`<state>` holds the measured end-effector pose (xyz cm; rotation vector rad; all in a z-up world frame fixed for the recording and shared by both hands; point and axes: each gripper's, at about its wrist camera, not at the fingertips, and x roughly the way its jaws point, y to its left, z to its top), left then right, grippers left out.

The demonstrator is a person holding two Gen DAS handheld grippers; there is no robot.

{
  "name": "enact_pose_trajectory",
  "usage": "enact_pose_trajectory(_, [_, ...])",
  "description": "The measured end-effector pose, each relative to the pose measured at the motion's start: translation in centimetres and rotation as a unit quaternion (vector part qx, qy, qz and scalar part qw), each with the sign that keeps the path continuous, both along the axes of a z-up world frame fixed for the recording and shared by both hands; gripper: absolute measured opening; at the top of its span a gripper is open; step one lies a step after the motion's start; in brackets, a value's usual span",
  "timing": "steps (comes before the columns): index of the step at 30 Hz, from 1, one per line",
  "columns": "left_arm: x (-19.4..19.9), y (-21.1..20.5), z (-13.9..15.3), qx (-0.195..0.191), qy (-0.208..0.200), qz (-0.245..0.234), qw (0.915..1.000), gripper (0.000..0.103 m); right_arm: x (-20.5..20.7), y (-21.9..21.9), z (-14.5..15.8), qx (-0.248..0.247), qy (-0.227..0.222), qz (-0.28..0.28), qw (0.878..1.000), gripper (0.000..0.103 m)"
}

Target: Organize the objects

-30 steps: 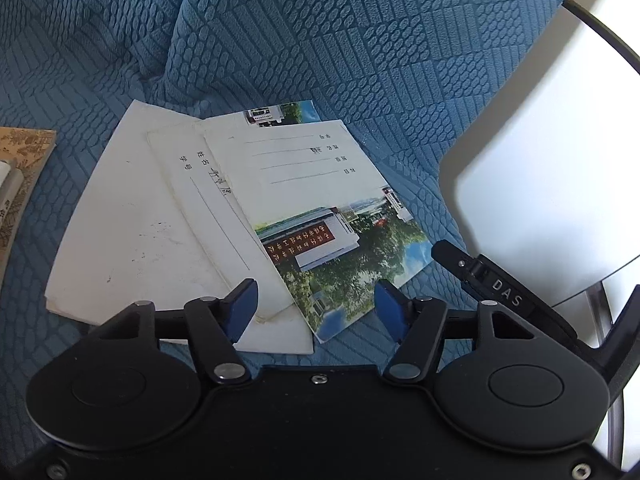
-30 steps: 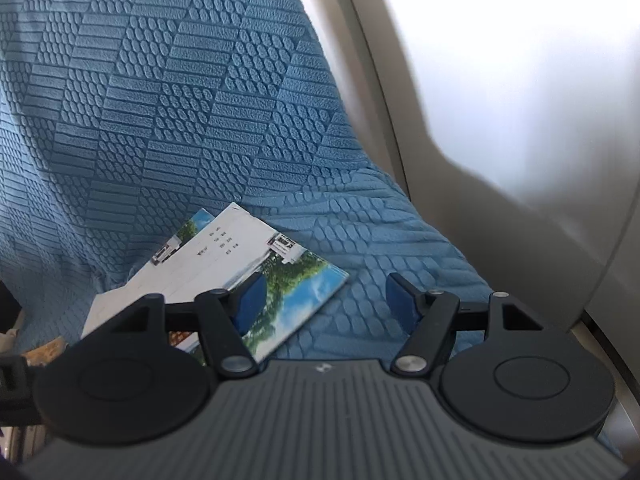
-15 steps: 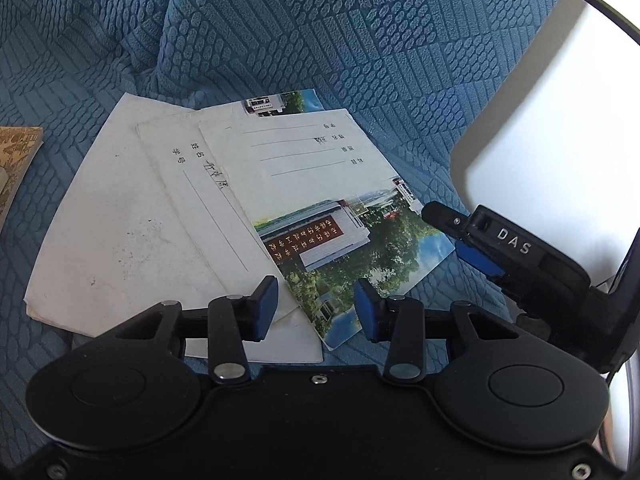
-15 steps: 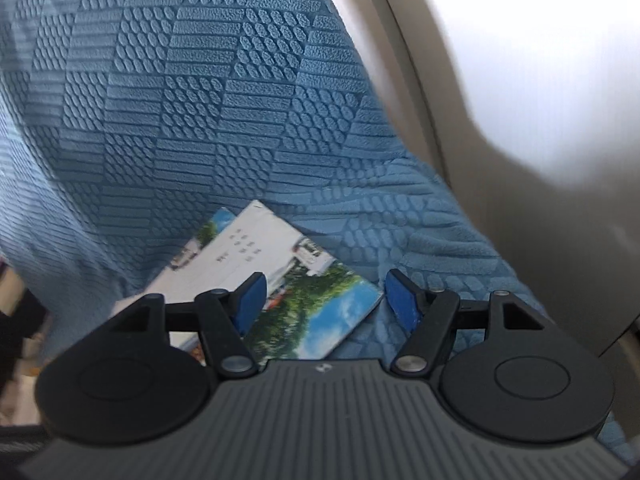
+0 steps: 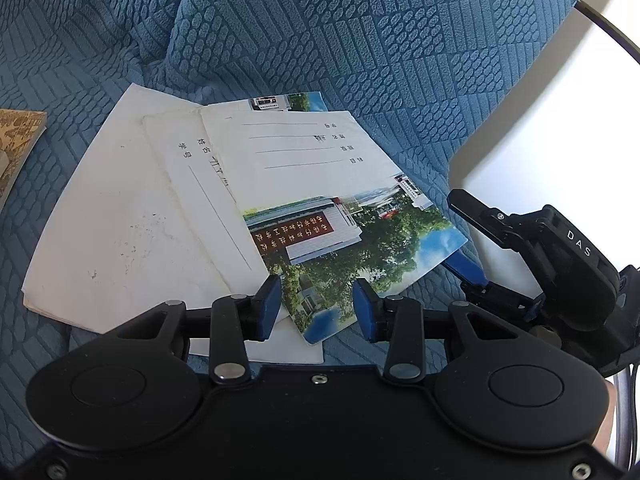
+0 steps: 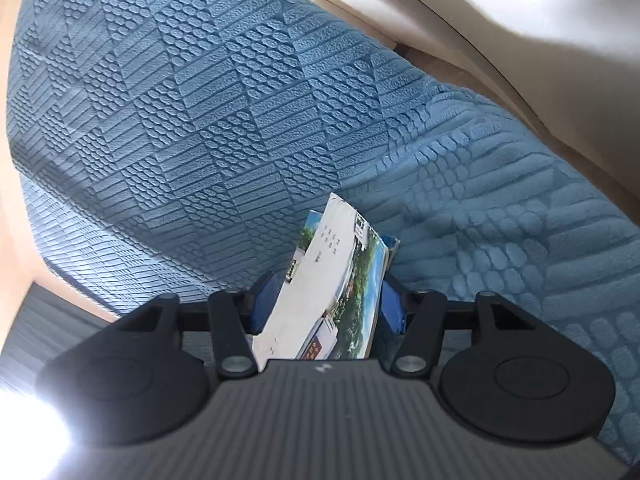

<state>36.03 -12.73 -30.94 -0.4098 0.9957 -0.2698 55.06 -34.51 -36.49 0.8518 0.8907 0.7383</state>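
Observation:
A photo-cover notebook (image 5: 340, 208) lies on top of a fanned pile on the blue sofa cover (image 5: 360, 40). Under it are a white lined notebook (image 5: 192, 184) and a larger white booklet (image 5: 112, 220). My left gripper (image 5: 316, 304) hovers over the pile's near edge. Its jaws are closing, and the notebook's near corner shows in the gap, not pinched. My right gripper (image 5: 456, 236) comes in from the right, rolled on its side. One finger is above the notebook's right corner and one below. In the right wrist view the notebook (image 6: 340, 280) stands edge-on between the closing jaws of the right gripper (image 6: 326, 304), with a small gap still visible.
Another photo-cover booklet (image 5: 292, 102) peeks out at the pile's far side. A tan patterned book (image 5: 16, 140) lies at the left edge. A bright white surface (image 5: 560, 120) borders the sofa on the right. The sofa's backrest (image 6: 240, 100) rises behind the pile.
The left jaws have narrowed over the pile's near edge. The right gripper has rolled onto its side, slid around the photo notebook's right corner and begun to narrow.

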Motion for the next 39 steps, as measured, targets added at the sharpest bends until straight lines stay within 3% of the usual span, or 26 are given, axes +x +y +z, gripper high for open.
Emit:
enact_pose_trajectory(1, [0.0,0.1,0.0,-0.002,0.001,0.001,1.0,0.036,0.0,0.1,0.0,0.003,0.001,-0.001,1.0,0.053])
enact_pose_trajectory(3, [0.1,0.3,-0.1,-0.008,0.004,0.002,1.0,0.035,0.1,0.2,0.0,0.001,0.005,-0.004,1.0,0.026])
enact_pose_trajectory(5, [0.2,0.5,-0.1,-0.017,0.01,0.005,0.9998,0.036,0.1,0.3,0.1,-0.014,0.004,-0.008,1.0,0.009])
enact_pose_trajectory(6, [0.1,0.7,-0.1,-0.027,0.013,0.004,0.9995,0.043,0.1,0.4,0.2,-0.015,0.002,-0.009,1.0,0.005])
enact_pose_trajectory(12, [-0.4,2.2,-0.3,-0.128,0.041,0.015,0.9908,0.077,0.2,0.1,0.9,0.019,-0.007,0.006,1.0,0.004])
enact_pose_trajectory(16, [-0.8,5.0,-1.7,-0.235,0.08,0.056,0.9672,0.082,-0.3,0.6,1.0,0.018,0.005,0.002,1.0,0.004])
enact_pose_trajectory(20, [-1.4,6.6,-3.5,-0.304,0.116,0.084,0.9417,0.084,-1.0,1.0,1.1,0.024,0.014,-0.014,1.0,0.004])
enact_pose_trajectory(22, [-1.6,6.8,-3.8,-0.318,0.121,0.09,0.9361,0.083,-1.3,1.0,1.3,0.03,0.018,-0.024,0.999,0.004])
enact_pose_trajectory(28, [-2.4,6.5,-3.3,-0.331,0.123,0.079,0.9323,0.083,-2.2,0.7,2.0,0.036,0.026,-0.045,0.998,0.004])
enact_pose_trajectory(31, [-2.8,6.1,-3.3,-0.357,0.123,0.08,0.9223,0.082,-2.9,0.3,2.0,0.05,0.042,-0.054,0.996,0.004])
enact_pose_trajectory(36, [-3.0,5.1,-3.2,-0.411,0.128,0.082,0.8987,0.081,-4.5,-0.3,1.8,0.07,0.07,-0.076,0.992,0.004])
enact_pose_trajectory(39, [-2.6,4.4,-3.4,-0.415,0.136,0.081,0.8959,0.08,-5.6,-0.7,2.1,0.081,0.076,-0.076,0.991,0.004])
